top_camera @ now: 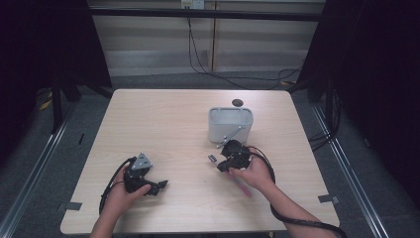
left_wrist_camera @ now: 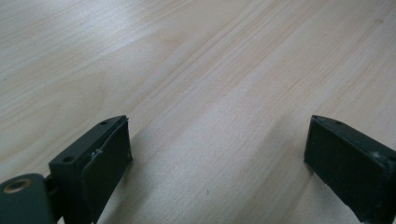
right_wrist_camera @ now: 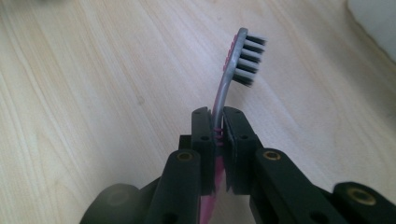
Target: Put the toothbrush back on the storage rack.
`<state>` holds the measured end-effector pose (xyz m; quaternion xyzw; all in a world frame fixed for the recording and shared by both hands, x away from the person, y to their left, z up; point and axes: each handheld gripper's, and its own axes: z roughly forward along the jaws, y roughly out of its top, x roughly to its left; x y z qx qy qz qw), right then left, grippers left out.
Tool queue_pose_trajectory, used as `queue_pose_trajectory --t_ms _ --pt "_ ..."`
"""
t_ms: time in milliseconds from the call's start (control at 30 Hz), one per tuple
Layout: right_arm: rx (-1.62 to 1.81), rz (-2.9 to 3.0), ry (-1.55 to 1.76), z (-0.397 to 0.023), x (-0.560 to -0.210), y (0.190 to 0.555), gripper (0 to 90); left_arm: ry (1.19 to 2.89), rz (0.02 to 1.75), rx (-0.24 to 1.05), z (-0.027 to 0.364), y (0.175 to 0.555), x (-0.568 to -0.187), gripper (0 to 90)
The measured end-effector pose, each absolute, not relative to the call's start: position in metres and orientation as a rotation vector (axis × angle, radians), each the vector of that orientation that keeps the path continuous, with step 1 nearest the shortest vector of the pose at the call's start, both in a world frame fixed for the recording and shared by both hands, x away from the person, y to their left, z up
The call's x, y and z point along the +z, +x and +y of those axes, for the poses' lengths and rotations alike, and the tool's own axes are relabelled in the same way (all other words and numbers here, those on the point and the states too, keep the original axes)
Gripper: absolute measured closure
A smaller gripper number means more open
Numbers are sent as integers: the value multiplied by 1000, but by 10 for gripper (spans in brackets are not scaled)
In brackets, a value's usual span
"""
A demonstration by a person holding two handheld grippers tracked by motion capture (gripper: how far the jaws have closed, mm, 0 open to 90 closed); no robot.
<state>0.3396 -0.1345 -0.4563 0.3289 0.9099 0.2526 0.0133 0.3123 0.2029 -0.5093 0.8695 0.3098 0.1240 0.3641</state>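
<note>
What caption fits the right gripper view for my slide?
Right gripper shut on a toothbrush, bristled head raised above the wooden table.

The table (top_camera: 163,129) looks like pale wood with fine grain lines, smooth and a little shiny where the light falls. The toothbrush (right_wrist_camera: 233,60) looks like smooth plastic, grey at the neck and pink lower down, with black and white bristles. The right gripper (right_wrist_camera: 218,128) and the left gripper (left_wrist_camera: 217,149) look like hard black plastic, matt, with brass-coloured rings in the holes. The grey holder (top_camera: 230,125) near the far edge looks like smooth, matt plastic.
</note>
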Motion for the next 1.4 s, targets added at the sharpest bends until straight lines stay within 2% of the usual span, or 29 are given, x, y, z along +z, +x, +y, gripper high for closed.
queue_pose_trajectory --t_ms 400,1400 --pt "941 2716 1017 -151 -428 341 840 2235 796 319 203 312 -509 69" --pt "1220 2482 1038 -182 -383 344 840 2234 800 321 203 312 -509 69"
